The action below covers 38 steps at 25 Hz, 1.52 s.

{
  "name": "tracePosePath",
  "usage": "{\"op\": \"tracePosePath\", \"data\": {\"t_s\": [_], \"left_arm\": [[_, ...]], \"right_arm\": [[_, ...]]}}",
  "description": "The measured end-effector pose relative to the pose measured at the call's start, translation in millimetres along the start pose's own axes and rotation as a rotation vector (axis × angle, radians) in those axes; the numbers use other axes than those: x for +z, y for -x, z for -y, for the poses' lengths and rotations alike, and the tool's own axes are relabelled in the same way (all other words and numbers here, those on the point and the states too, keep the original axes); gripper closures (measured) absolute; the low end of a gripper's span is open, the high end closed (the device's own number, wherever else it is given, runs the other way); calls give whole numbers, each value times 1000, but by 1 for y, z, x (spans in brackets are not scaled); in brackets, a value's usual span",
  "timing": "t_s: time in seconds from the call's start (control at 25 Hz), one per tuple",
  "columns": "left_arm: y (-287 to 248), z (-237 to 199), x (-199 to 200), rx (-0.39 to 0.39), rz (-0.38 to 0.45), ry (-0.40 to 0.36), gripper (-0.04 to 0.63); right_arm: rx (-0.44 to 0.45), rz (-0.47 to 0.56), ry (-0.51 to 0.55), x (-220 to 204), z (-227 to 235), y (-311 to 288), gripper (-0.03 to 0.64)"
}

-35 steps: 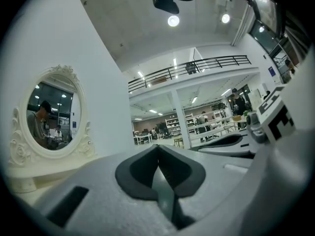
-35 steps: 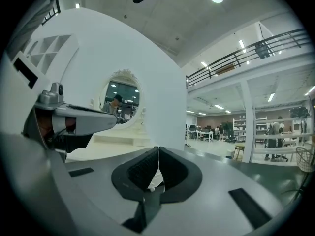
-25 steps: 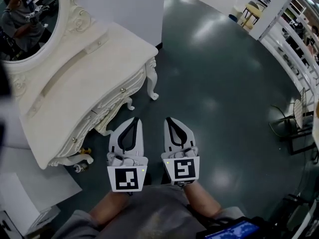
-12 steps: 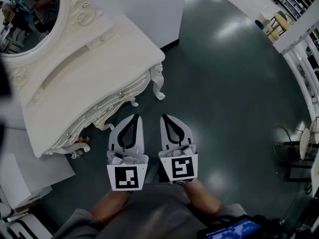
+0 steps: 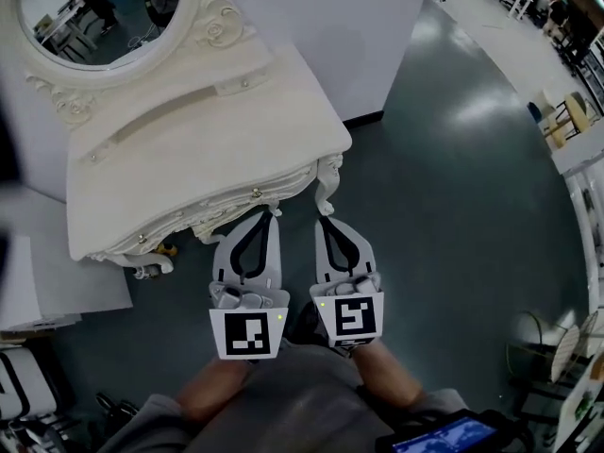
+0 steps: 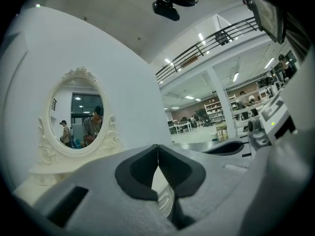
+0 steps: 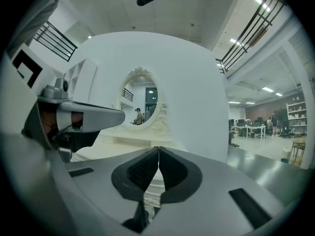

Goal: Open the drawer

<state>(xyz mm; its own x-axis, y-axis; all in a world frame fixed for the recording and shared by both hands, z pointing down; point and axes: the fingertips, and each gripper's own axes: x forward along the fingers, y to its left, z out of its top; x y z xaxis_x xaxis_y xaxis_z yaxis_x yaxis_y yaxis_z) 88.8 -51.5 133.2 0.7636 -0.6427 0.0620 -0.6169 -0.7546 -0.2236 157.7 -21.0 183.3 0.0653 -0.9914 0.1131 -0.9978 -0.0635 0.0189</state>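
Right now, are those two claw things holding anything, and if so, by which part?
Nothing is held. The left gripper and the right gripper are both shut, jaws empty, near the front of the white dressing table.

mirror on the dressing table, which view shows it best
Left gripper view: the whole oval mirror faces the camera. The right gripper view shows it smaller and further off; the head view looks steeply down and crops it at the top edge.

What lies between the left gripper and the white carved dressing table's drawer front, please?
Nothing shows there; in the head view the left gripper nearly reaches the white carved drawer front.
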Motion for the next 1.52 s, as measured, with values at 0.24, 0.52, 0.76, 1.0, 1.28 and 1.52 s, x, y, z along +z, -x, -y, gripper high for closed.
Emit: {"op": "tracePosePath", "data": {"t_s": [0.24, 0.52, 0.76, 1.0, 1.28, 1.52], "left_arm": [[-9, -29, -21, 86, -32, 33, 580], [-25, -44, -75, 135, -93, 123, 580], [-42, -46, -115, 111, -153, 148, 580], [-63, -56, -136, 95, -198, 175, 580], [-88, -74, -152, 90, -221, 186, 580], [-106, -87, -155, 146, -222, 199, 580]], "right_arm": [[75, -24, 28, -13, -12, -27, 603], [129, -92, 44, -47, -24, -58, 603], [161, -157, 37, -77, -32, -85, 603], [172, -169, 41, -83, -29, -119, 603], [202, -190, 39, -92, -31, -156, 603], [257, -199, 43, -94, -31, -177, 603]]}}
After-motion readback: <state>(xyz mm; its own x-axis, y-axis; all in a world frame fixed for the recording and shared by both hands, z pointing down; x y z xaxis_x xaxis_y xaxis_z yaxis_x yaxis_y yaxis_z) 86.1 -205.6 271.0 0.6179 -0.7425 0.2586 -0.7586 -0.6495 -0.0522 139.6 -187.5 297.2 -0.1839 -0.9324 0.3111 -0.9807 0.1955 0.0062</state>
